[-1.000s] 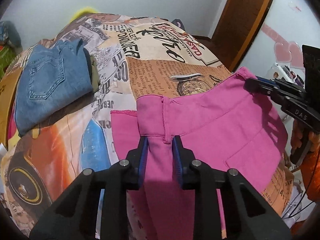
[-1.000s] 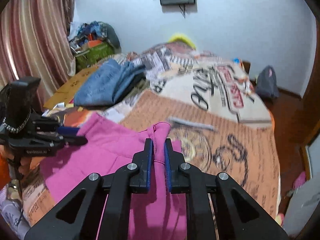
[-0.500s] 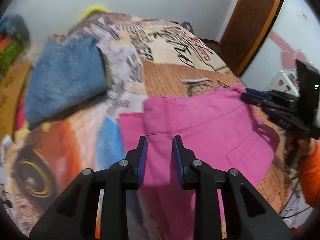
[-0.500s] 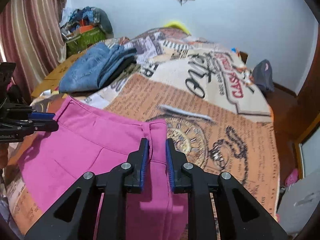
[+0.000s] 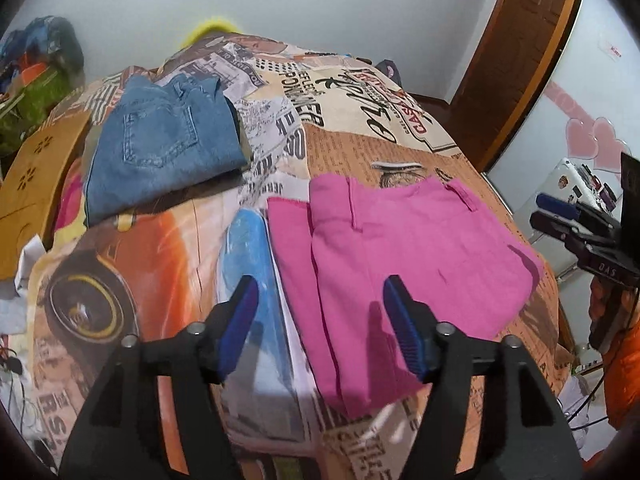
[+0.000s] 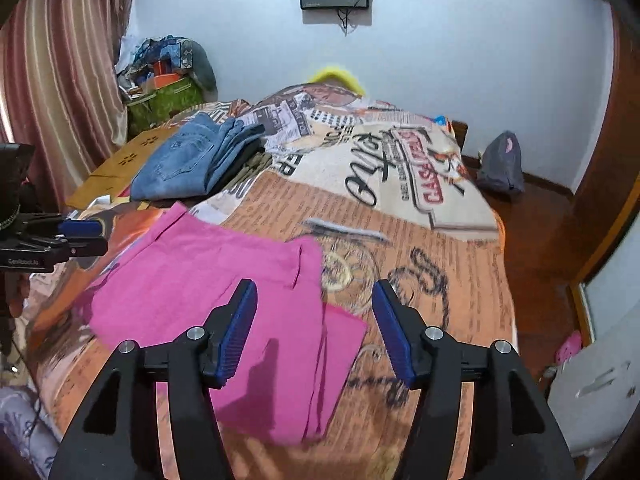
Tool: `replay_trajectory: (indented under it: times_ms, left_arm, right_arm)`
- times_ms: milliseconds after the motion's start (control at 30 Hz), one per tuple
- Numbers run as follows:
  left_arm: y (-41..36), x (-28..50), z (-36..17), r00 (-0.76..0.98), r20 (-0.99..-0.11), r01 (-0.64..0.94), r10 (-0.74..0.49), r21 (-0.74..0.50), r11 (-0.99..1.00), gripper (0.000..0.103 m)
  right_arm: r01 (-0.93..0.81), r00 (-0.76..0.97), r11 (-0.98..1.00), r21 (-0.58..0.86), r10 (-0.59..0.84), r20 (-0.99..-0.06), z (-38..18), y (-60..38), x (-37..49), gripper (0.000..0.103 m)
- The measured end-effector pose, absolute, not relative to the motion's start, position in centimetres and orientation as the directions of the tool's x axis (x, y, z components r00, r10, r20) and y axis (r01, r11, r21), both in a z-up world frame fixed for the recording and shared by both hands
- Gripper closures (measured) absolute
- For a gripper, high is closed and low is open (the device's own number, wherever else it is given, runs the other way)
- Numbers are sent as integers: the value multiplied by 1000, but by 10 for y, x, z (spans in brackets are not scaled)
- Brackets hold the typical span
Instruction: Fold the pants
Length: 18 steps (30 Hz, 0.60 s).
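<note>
The pink pants (image 5: 404, 248) lie folded flat on the printed bedspread (image 5: 344, 128), with a lower layer's edge sticking out on one side; they also show in the right wrist view (image 6: 224, 280). My left gripper (image 5: 320, 320) is open and empty, raised above the pants' near edge. My right gripper (image 6: 314, 328) is open and empty, above the other end of the pants. Each gripper shows in the other's view: the right one (image 5: 560, 220) at the right edge, the left one (image 6: 80, 236) at the left edge.
A stack of folded blue jeans (image 5: 160, 148) lies further back on the bed (image 6: 192, 160). A cardboard sheet (image 5: 36, 176) lies beside it. Clutter and a curtain (image 6: 60, 80) stand at one side, a wooden door (image 5: 520, 60) and a dark bag (image 6: 500, 164) at the other.
Both grippers were shut on the pink pants' waistband; they laid it down on the bed, opened wide and drew back. The pants now rest folded.
</note>
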<state>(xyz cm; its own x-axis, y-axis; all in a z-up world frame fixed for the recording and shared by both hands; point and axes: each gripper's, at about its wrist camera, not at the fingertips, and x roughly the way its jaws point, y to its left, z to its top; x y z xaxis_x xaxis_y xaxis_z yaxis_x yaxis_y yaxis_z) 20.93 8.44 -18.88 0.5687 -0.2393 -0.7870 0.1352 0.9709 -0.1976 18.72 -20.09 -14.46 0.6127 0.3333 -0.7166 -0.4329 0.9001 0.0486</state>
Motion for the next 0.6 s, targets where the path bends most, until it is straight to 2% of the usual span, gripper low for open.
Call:
replay_trajectory:
  times_ms: [133, 233, 533, 600]
  left_arm:
    - [78, 204, -199, 559, -799, 148, -221, -166, 975, 34]
    - [71, 204, -213, 535, -821, 150, -199, -140, 979, 29]
    - [66, 222, -227, 497, -829, 161, -254, -200, 966, 27]
    - [67, 226, -232, 481, -831, 156, -278, -231, 960, 27]
  right_arm:
    - [-407, 568, 907, 108, 344, -747, -159, -203, 177, 45]
    - [-365, 543, 917, 161, 350, -763, -171, -207, 177, 33]
    - [-306, 440, 904, 298, 412, -798, -204, -218, 198, 33]
    - [-302, 425, 899, 318, 426, -799, -208, -219, 202, 26]
